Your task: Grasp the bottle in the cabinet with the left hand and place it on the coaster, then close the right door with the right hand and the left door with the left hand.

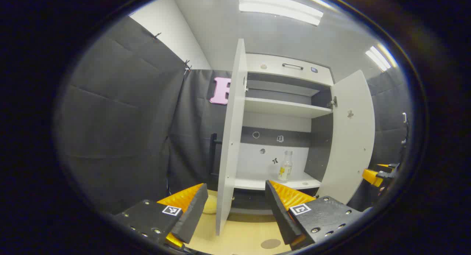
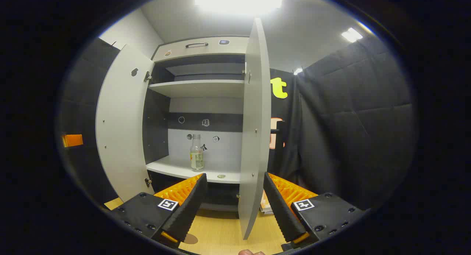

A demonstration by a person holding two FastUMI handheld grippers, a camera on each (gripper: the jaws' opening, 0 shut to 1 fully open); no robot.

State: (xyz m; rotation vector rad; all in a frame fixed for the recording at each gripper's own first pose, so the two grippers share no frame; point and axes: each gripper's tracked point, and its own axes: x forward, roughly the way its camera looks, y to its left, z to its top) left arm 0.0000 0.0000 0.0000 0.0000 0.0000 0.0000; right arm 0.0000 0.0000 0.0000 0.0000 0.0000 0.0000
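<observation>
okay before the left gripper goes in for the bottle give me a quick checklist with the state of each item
1. Left gripper open: ok, fingers spread wide, nothing between them.
2. Bottle upright on the lower shelf: ok, standing free.
3. Both doors open: ok, left door and right door both swung out.
4. Clear path to the bottle: not ok, the left door's edge stands between the left fingers; shift right of it.
5. Coaster free on the table: ok, a dark disc with nothing on it.
6. Right gripper out of the way: ok, open and back from the shelf, the right door's edge between its fingers.
</observation>
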